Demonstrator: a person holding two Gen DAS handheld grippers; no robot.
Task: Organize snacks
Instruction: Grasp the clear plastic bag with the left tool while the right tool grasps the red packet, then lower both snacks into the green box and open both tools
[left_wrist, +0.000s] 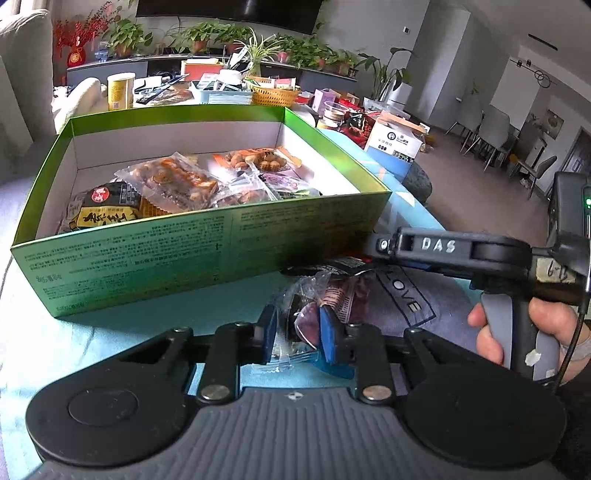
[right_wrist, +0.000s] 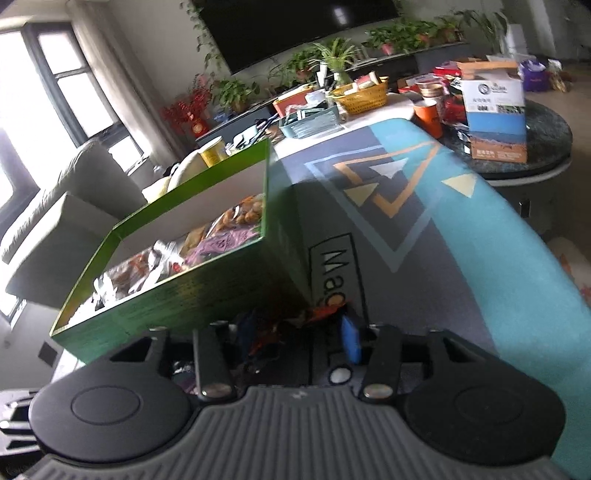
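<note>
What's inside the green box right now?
The green box holds wrapped snacks: a black-and-yellow packet, clear packs of brown pieces and purple wrappers. Anything beneath that layer is covered.

Snack box (left_wrist: 155, 240): bright green outside with fine dark print, plain white inside. Cloth (right_wrist: 424, 229) under the box: teal and grey, with orange and cream triangles and black lettering. Wicker basket (left_wrist: 273, 96) behind the box: golden yellow; tool pads (left_wrist: 327, 334): blue.
</note>
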